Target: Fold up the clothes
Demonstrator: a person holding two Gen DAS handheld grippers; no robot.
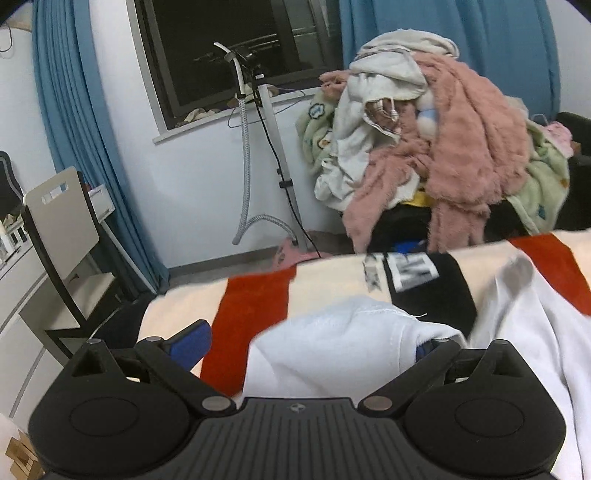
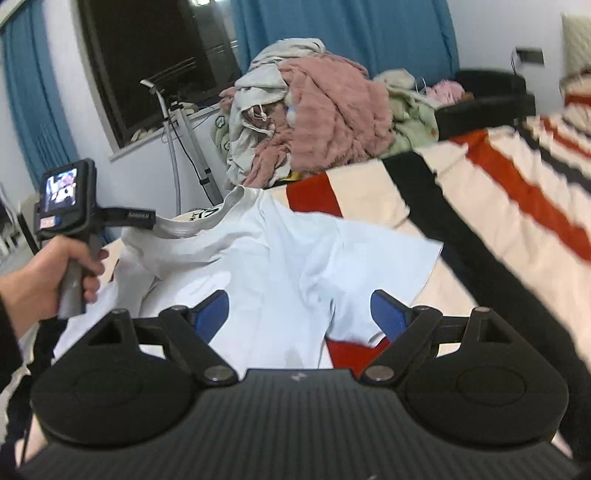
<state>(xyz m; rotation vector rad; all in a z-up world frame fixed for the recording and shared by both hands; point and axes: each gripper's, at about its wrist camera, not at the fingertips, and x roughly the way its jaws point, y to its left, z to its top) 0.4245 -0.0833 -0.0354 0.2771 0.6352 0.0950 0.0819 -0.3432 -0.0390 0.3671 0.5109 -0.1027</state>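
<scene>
Blue curtains (image 2: 343,33) and a dark window (image 1: 236,48) sit at the back of the room, with a garment steamer stand (image 1: 273,140) against the wall and a big messy pile of clothes (image 1: 436,129) – pink fluffy stuff, grey and pale green bits – heaped beyond the bed. Up front is the bed's striped blanket (image 2: 491,192), cream with red and black bands, and the white T-shirt (image 2: 273,254) lies on it, partly spread, one short sleeve out flat toward the right and the collar lifted at the far left. The left hand-held gripper (image 2: 125,218), held by the person's hand (image 2: 55,269), reaches in at that collar in the right wrist view, though the fingertips are hidden behind fabric there. From its own camera the left hand-held gripper (image 1: 310,343) has its jaws spread wide, a bunched fold of the shirt draped over the right finger and the left blue pad (image 1: 192,341) bare – so it looks released rather than pinching anything. The right hand-held gripper (image 2: 299,314) is also released, both blue pads (image 2: 386,314) well apart just above the shirt's lower part, with a patch of red blanket showing beside the right one. A pale chair (image 1: 62,229) stands off to the left by the curtain.
</scene>
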